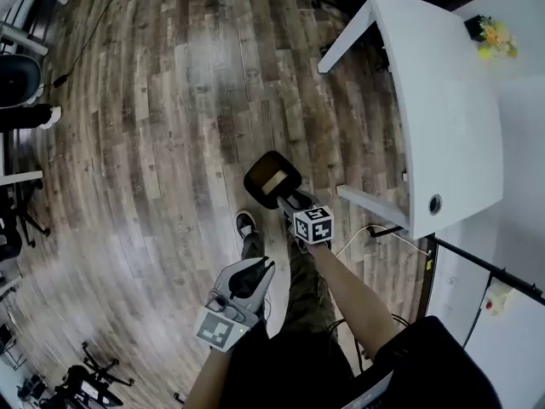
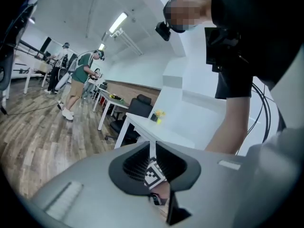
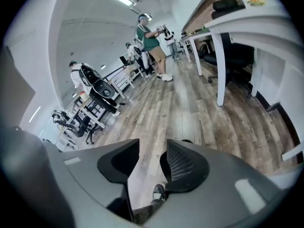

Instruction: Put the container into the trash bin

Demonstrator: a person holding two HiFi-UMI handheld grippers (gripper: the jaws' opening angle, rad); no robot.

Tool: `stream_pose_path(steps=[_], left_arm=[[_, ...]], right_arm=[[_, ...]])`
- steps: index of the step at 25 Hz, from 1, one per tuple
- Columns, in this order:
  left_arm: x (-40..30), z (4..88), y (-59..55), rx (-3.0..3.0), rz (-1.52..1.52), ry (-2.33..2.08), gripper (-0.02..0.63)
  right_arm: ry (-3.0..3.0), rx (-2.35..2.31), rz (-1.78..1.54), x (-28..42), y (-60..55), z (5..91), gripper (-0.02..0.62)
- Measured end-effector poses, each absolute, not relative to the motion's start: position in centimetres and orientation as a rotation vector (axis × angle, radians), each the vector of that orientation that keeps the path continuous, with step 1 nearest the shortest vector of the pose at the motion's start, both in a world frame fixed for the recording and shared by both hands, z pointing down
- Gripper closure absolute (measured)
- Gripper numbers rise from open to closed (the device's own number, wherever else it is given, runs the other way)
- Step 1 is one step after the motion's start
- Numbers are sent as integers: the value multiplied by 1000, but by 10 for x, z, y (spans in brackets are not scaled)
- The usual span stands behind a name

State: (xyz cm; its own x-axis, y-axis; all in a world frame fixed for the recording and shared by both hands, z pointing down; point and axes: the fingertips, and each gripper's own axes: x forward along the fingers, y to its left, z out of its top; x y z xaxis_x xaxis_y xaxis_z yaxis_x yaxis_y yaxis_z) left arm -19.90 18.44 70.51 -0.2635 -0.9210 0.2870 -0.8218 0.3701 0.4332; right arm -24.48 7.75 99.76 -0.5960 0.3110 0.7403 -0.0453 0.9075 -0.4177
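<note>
Floor: container seemingly in bin under right gripper

The wood-plank floor fills most of the head view. A dark bin stands on it, near the white counter, whose legs rest on the planks. A shoe is planted just beside the bin, and a pale cable trails by the counter's near corner. On the counter — at its wall-side edge — sits a small flower pot. Chair bases stand at the floor's lower left.
</note>
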Motion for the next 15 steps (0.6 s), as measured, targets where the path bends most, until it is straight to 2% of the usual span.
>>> stream_pose_path(steps=[2,9,15], left_arm=[[-210,685,190,1526,-268,-2178,567],[-265,601,183,1677,-242,-2299,568],[-282,531,161,1776,-192,-2395,568]], right_arm=[[-2227,-214,475,-252,85,955,444],[-2487,-258,361,-299,79,778,489],[-2698,-292,256,-302,71,633,514]])
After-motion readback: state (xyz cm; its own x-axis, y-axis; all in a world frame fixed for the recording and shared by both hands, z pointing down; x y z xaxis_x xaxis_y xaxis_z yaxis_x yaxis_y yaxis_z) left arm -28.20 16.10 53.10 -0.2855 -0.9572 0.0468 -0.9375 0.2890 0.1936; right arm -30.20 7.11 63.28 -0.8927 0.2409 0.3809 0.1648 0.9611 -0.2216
